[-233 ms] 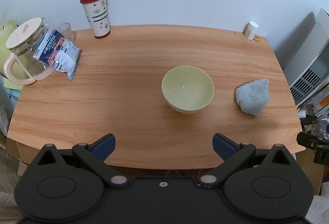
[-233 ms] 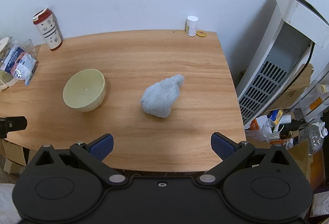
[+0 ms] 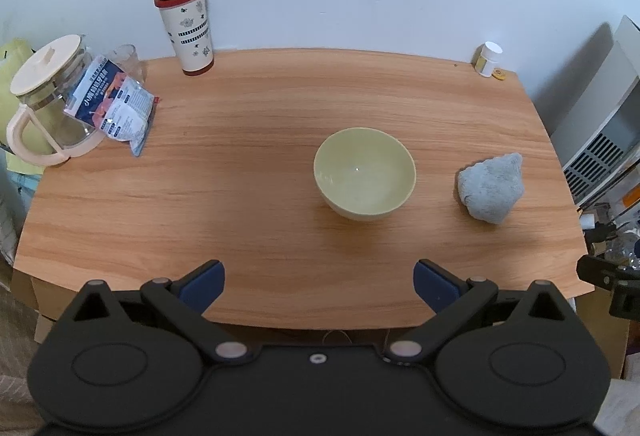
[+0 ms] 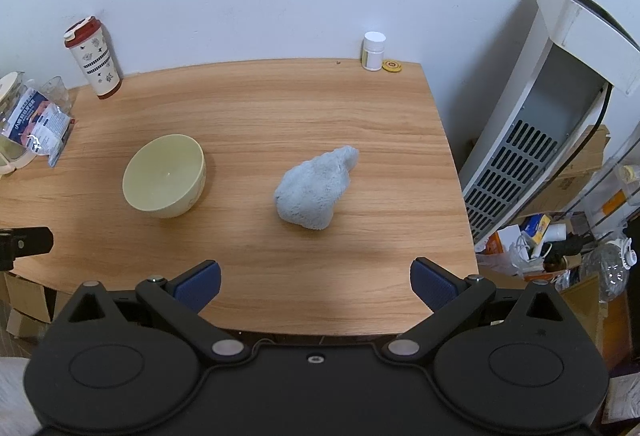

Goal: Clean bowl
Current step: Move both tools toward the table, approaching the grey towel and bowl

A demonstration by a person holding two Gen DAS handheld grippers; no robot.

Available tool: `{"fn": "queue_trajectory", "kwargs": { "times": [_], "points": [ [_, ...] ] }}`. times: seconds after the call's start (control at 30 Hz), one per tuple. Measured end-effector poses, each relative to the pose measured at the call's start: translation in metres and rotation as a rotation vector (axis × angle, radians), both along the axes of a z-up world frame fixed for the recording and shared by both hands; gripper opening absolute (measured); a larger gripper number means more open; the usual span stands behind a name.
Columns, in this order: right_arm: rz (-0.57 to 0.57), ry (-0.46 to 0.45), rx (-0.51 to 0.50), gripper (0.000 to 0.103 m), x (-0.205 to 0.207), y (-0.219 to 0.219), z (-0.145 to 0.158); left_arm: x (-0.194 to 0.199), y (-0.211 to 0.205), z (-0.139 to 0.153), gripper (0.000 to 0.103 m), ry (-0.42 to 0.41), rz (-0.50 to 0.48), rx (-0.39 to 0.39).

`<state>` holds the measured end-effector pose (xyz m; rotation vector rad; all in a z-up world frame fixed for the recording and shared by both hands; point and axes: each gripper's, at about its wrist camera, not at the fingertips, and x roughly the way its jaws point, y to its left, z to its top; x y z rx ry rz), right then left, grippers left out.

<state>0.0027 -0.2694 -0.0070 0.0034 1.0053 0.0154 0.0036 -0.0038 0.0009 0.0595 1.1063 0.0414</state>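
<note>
Left gripper (image 3: 318,282) hangs over the near edge of the wooden worktop (image 3: 240,195), blue-padded fingers (image 3: 202,282) spread wide, nothing between them. Right gripper (image 4: 314,282) same pose at the near edge on the right side, fingers (image 4: 434,284) wide apart & empty.

Pale green bowl (image 3: 365,173) sits upright mid-worktop, straight ahead of the left gripper; inside looks bare apart from a small glint. Crumpled grey-blue cloth (image 4: 314,191) lies just right of the bowl, not touching, straight ahead of the right gripper.

Far left: glass jug w/ cream lid & handle (image 3: 48,103); a blue-and-white printed packet (image 3: 116,109) leans on it, writing too small to read. A clear glass (image 3: 128,61) stands behind the packet. Back edge by the wall: white tumbler w/ red lid (image 3: 186,25), dark pattern bands, no legible text. Far right corner: small white-capped bottle (image 4: 374,51) w/ a yellow round bit (image 4: 391,65) just beside it. White tower appliance (image 4: 532,123) stands off the worktop's right side.
</note>
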Motion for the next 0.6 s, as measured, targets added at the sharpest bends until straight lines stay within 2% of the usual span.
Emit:
{"fn": "queue_trajectory", "kwargs": {
  "times": [0.1, 0.2, 0.6],
  "points": [
    [0.003, 0.005, -0.009, 0.103, 0.0, 0.002, 0.002, 0.006, -0.002, -0.001, 0.103, 0.01, 0.005, 0.0],
    [0.005, 0.01, -0.019, 0.103, 0.001, 0.005, 0.005, -0.002, 0.01, 0.0, 0.103, -0.004, 0.003, -0.057],
    [0.02, 0.014, -0.014, 0.103, 0.0, 0.005, 0.01, -0.002, 0.008, -0.004, 0.103, 0.004, 0.012, -0.07]
  ]
}}
